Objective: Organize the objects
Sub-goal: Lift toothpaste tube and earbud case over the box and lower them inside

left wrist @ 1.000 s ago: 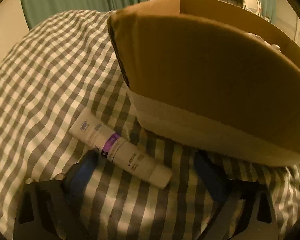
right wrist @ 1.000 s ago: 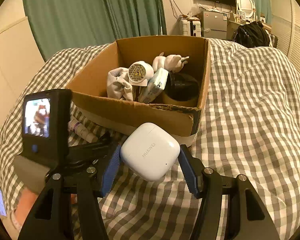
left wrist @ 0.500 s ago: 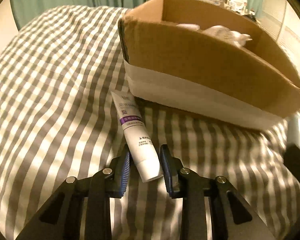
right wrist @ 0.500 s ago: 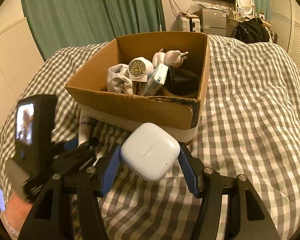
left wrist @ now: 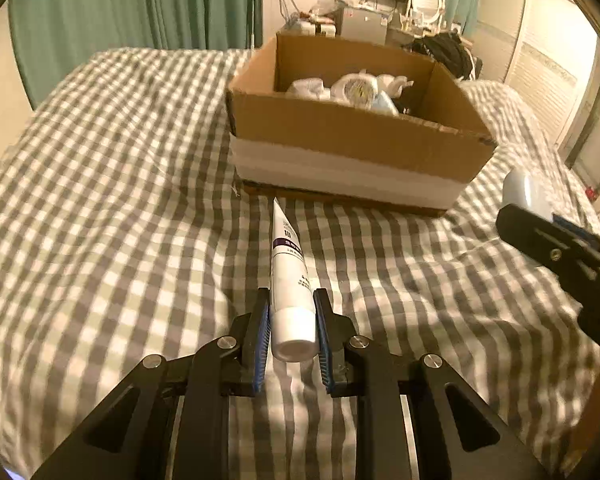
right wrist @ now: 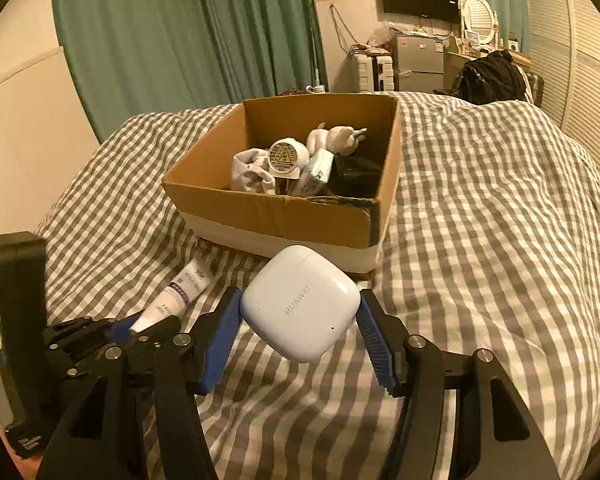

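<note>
Tube [left wrist: 288, 276] of cream is squeezed at its cap end between the fingers [left wrist: 264, 332] of the left gripper [left wrist: 290, 336]; those fingers have just been closing and now press on the tube; its flat tail points at the near wall of the cardboard box [left wrist: 360, 136], which sits in the middle of the bed [left wrist: 112, 184]; I cannot tell if the tail is off the checked cover. White earbud case [right wrist: 300, 302] is held tight in the right gripper [right wrist: 298, 326], up in the air just before the box. The box already holds a sock [right wrist: 250, 170], a plug [right wrist: 286, 156] and other bits. I think the long tube could swing, bump the box wall and slip out, since only its end is pinched; the smooth round case could also pop free.
</note>
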A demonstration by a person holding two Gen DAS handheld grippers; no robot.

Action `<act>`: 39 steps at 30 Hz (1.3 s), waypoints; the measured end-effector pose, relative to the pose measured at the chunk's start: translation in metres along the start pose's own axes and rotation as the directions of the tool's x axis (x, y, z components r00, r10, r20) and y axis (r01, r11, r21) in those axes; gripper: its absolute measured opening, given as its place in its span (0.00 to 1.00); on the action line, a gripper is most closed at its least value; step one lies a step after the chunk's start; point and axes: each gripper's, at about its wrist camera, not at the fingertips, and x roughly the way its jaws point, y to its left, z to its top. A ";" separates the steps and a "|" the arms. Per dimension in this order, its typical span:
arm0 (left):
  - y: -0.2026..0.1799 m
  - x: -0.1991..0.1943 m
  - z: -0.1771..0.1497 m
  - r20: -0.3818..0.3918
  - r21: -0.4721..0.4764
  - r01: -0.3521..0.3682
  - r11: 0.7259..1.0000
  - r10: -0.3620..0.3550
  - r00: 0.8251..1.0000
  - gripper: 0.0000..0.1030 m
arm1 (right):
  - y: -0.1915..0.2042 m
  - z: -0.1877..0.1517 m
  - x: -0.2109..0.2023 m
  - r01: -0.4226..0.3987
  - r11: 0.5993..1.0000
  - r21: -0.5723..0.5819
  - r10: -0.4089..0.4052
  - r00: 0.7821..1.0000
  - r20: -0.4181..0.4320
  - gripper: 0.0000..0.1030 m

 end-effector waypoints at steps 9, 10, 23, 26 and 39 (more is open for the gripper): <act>0.007 -0.057 0.040 0.156 0.023 -0.029 0.999 0.025 0.987 0.20 | 0.014 0.014 -0.037 -0.023 0.999 -0.037 0.026 0.998 0.060 0.57; 0.008 -0.063 0.046 0.174 0.022 -0.035 0.999 0.030 0.984 0.20 | 0.018 0.019 -0.043 -0.026 0.998 -0.050 0.029 0.997 0.075 0.57; 0.004 -0.082 0.131 0.321 0.036 -0.061 0.998 0.046 0.946 0.20 | 0.041 0.100 -0.087 -0.006 0.983 -0.181 0.051 0.967 0.248 0.56; -0.002 -0.069 0.151 0.332 0.046 -0.059 0.997 0.040 0.942 0.20 | 0.038 0.121 -0.079 0.005 0.982 -0.188 0.046 0.963 0.266 0.56; -0.016 0.030 0.208 0.296 0.085 -0.052 0.995 0.025 0.955 0.20 | 0.004 0.196 0.012 -0.044 0.993 -0.110 0.069 0.969 0.237 0.56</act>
